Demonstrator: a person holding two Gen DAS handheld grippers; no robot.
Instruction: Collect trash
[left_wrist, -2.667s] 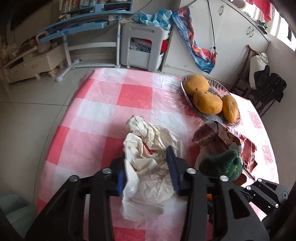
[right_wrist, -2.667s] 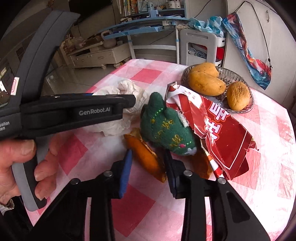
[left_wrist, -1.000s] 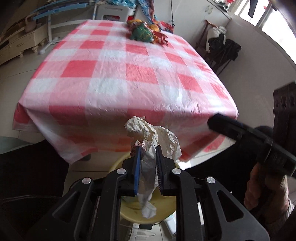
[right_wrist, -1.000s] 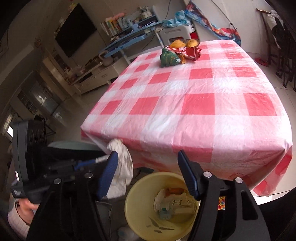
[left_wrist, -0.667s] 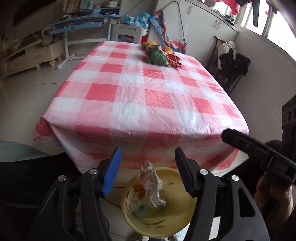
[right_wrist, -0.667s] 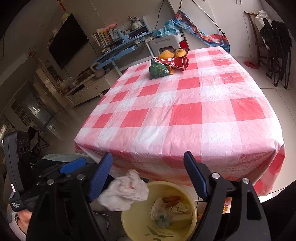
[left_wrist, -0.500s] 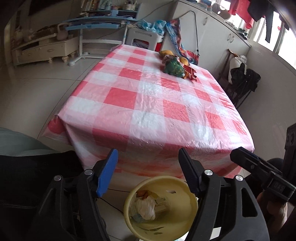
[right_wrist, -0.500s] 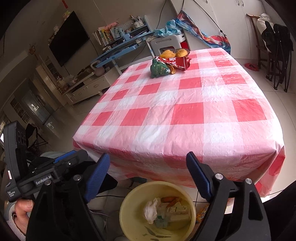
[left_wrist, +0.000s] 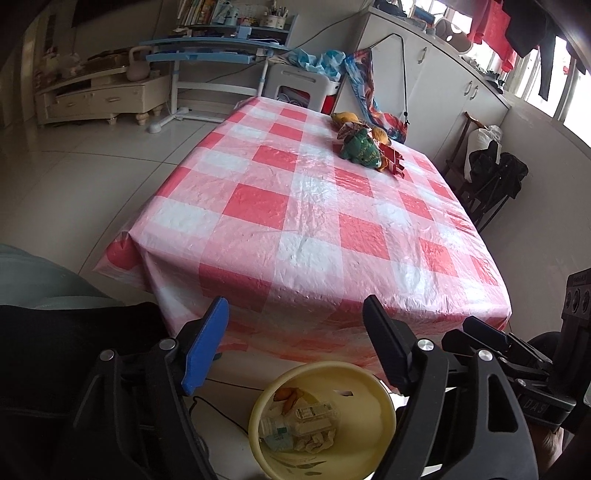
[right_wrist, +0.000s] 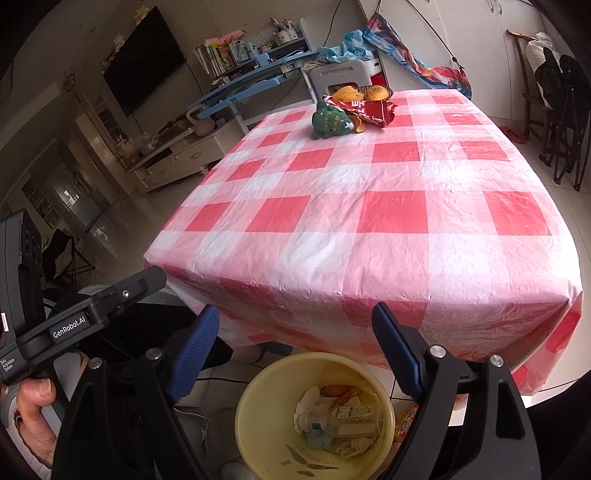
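Both hands over the bin, nothing in either.

My left gripper has just been opening, its fingers spread and bare; my right gripper gapes empty too. Both tilt down over the yellow bin at the near edge of the table, so what I let go lands inside. More trash, a red wrapper, waits at the far end.

both grippers are pointing steeply downward, side by side. the left gripper is gaping wide, its jaws having just been opening, nothing between them. the right gripper is hanging wide open too, empty.
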